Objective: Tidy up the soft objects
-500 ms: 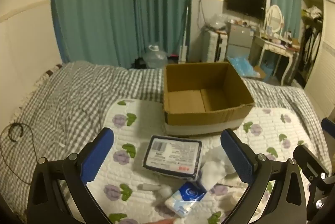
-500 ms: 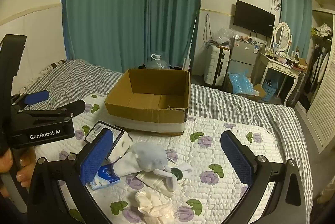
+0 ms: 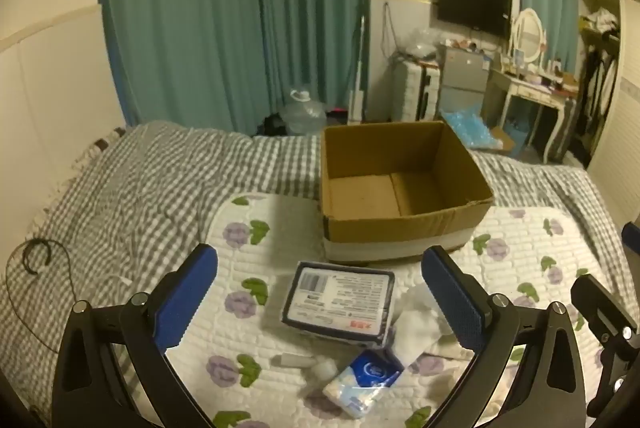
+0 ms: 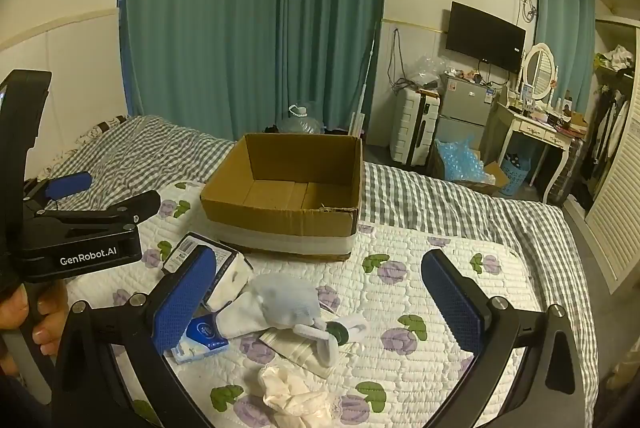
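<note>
On the quilt [image 4: 420,292], both tools hover spread above the socks [image 4: 280,304].

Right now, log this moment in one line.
left gripper open, empty | right gripper open, empty | cardboard box empty | tissue pack, socks on quilt

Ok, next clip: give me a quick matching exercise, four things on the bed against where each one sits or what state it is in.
Things:
1. cardboard box
2. dark-wrapped tissue pack
3. small blue tissue packet
4. crumpled cream cloth

Place or state:
A. nearest the right gripper's camera, at the near edge of the floral quilt
B. lying label side up just in front of the box
C. open at the top, nothing inside
D. below the dark pack, beside a white sock

Pairs: 1-C, 2-B, 3-D, 4-A
</note>
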`<state>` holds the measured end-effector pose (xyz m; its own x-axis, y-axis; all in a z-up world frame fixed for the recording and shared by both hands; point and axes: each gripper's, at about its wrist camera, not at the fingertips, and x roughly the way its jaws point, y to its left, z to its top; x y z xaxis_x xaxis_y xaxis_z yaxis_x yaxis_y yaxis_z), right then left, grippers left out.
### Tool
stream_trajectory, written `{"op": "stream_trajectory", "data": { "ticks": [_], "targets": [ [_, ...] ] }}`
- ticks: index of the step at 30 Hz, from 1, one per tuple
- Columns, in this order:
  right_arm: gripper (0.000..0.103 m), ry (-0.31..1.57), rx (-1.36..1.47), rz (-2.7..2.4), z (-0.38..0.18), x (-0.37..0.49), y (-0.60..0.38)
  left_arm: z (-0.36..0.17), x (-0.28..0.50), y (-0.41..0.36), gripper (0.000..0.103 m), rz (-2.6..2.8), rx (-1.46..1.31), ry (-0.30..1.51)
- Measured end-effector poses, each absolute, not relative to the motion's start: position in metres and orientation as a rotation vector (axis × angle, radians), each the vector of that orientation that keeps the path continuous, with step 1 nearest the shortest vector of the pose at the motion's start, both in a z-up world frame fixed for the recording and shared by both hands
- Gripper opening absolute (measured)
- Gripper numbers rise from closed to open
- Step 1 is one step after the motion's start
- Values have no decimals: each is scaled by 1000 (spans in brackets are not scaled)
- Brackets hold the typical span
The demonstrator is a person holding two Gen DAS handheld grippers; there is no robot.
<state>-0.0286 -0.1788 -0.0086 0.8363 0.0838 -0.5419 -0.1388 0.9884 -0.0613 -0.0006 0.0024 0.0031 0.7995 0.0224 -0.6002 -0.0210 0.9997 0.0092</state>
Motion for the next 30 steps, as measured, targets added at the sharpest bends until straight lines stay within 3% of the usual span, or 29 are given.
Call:
{"op": "stream_trajectory", "data": {
  "ticks": [30],
  "targets": [
    [103, 577, -82, 103, -9, -28, -185, 0, 2, 3, 103, 19, 7, 643]
  ]
}}
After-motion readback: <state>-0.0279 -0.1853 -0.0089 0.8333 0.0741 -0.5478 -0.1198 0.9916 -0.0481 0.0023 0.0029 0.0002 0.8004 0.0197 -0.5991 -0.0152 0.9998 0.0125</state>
